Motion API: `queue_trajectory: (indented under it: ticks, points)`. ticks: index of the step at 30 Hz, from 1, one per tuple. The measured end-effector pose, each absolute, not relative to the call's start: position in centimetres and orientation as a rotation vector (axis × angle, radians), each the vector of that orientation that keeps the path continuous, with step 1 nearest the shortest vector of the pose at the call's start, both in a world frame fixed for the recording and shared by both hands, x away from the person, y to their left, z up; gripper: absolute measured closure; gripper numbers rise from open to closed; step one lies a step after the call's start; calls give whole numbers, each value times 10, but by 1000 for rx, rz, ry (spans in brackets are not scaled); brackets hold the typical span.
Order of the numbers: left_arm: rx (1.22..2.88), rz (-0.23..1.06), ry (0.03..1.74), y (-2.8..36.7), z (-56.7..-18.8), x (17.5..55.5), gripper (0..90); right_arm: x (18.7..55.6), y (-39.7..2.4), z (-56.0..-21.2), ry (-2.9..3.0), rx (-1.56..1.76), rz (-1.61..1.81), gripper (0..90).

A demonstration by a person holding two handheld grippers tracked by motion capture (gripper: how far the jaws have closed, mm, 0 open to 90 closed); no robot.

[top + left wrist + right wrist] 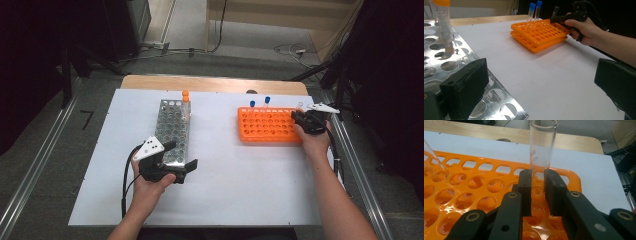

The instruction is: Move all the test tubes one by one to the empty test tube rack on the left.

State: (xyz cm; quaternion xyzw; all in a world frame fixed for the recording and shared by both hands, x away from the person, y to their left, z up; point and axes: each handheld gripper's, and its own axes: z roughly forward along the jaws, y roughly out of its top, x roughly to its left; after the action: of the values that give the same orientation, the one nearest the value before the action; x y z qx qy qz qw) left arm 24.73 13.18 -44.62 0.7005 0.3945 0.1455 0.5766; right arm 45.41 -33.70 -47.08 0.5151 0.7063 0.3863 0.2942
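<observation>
My right gripper [537,192] is shut on an uncapped clear glass tube [541,152]. It holds the tube upright over the far right holes of the orange rack [474,182], and the jaws hide the tube's lower end. In the high view the right gripper [301,119] is at the far right corner of the orange rack [267,126]. Two blue-capped tubes [267,100] stand in the rack's far row. My left gripper [179,156] rests open at the near end of the metal rack [172,127]. One of its jaws lies over the rack [439,55], and nothing is between them.
Orange-capped tubes [185,96] stand at the far end of the metal rack. A white sheet [225,170] covers the wooden table, with bare space between the two racks and in front. The sheet's right edge lies close to my right hand.
</observation>
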Motion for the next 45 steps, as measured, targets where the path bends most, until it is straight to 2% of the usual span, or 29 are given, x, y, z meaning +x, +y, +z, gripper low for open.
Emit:
queue_trajectory:
  ticks: [13, 27, 45]
  points:
    - [1643, 341, 917, 130, -446, 248, 0, 446, -348, -449, 1812, 1350, 1154, 739]
    - [1647, 347, 903, 129, -444, 246, 0, 413, -339, -425, 1885, 1256, 1231, 739]
    - [1657, 341, 883, 123, -444, 245, 0, 363, -306, -434, 2024, 1149, 1302, 740]
